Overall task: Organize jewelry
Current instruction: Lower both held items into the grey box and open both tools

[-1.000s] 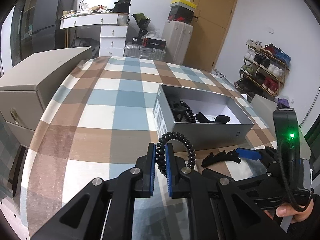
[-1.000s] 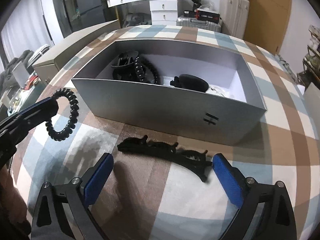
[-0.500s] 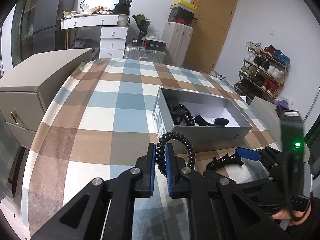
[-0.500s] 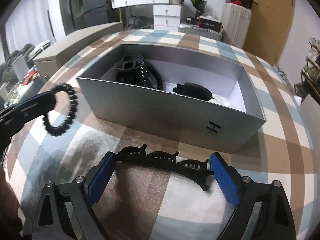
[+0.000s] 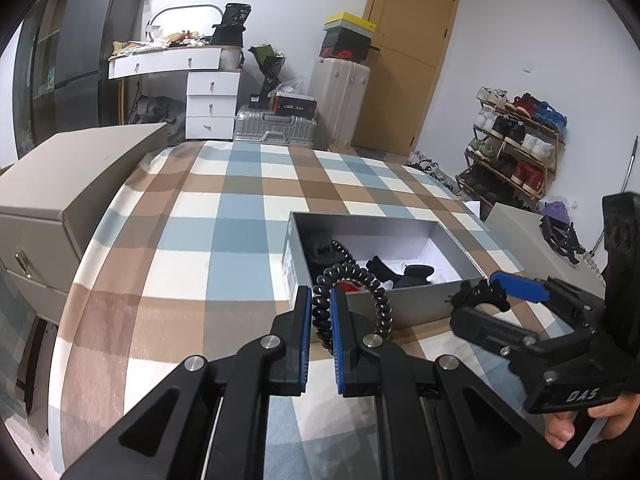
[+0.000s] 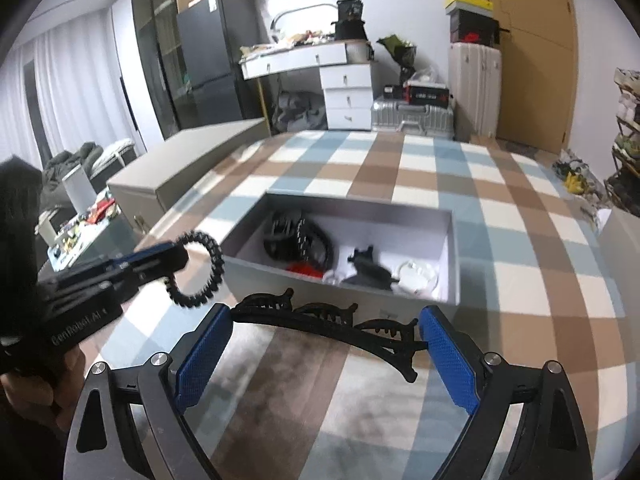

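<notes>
A black spiral hair tie point(image 5: 352, 300) is pinched between the clenched blue pads of the left gripper point(image 5: 320, 326), its loop standing clear above the checked tablecloth point(image 5: 192, 248) just before the near left corner of the grey box point(image 5: 404, 306). A long black hair claw point(image 6: 326, 322) is spanned end to end by the wide-set jaws of the right gripper point(image 6: 326, 354); each tip is met by a blue pad, and the claw is seen lifted off the cloth, level with the box's near wall. The box is open-topped, and black hair pieces and a white item are already lodged inside it. To the left and beyond the box, bare cloth is left up to the table's far edge. A beige cabinet point(image 5: 76, 184) is set against the table's left edge.
</notes>
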A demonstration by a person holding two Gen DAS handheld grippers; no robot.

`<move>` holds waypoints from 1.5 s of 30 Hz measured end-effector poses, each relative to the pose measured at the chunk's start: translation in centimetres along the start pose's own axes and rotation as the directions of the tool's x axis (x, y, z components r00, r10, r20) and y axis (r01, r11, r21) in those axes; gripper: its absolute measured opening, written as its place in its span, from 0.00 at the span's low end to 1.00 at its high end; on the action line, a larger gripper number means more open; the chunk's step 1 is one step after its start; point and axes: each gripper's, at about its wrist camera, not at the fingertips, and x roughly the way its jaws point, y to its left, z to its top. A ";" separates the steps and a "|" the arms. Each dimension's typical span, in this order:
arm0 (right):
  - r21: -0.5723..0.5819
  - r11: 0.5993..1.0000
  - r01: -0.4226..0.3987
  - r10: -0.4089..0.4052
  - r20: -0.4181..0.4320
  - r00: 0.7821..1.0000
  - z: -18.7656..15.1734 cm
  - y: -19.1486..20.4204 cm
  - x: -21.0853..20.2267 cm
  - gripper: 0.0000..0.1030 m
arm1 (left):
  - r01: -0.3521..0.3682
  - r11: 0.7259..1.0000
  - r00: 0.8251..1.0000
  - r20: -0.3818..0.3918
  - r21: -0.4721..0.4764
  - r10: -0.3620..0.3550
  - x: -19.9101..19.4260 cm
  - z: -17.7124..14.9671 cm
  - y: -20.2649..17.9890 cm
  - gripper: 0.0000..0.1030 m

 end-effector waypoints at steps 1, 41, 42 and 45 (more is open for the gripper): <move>0.002 1.000 -0.010 0.010 0.015 1.000 0.1 -0.1 -0.3 0.92 | 0.000 1.000 1.000 0.003 0.006 0.000 0.1 0.2 -0.2 0.05; 0.204 0.979 0.011 -0.037 0.121 0.992 3.3 -4.8 2.5 0.92 | -0.007 0.998 1.000 0.011 0.067 0.006 4.8 3.5 -2.4 0.05; 0.207 0.978 0.010 -0.035 0.120 0.992 3.2 -4.9 2.6 0.92 | -0.010 0.998 1.000 0.010 0.069 0.009 5.0 3.5 -2.5 0.05; 0.215 0.977 0.004 -0.026 0.102 0.994 3.1 -5.1 3.2 0.92 | -0.015 0.997 1.000 -0.002 0.074 0.015 5.4 3.4 -2.6 0.05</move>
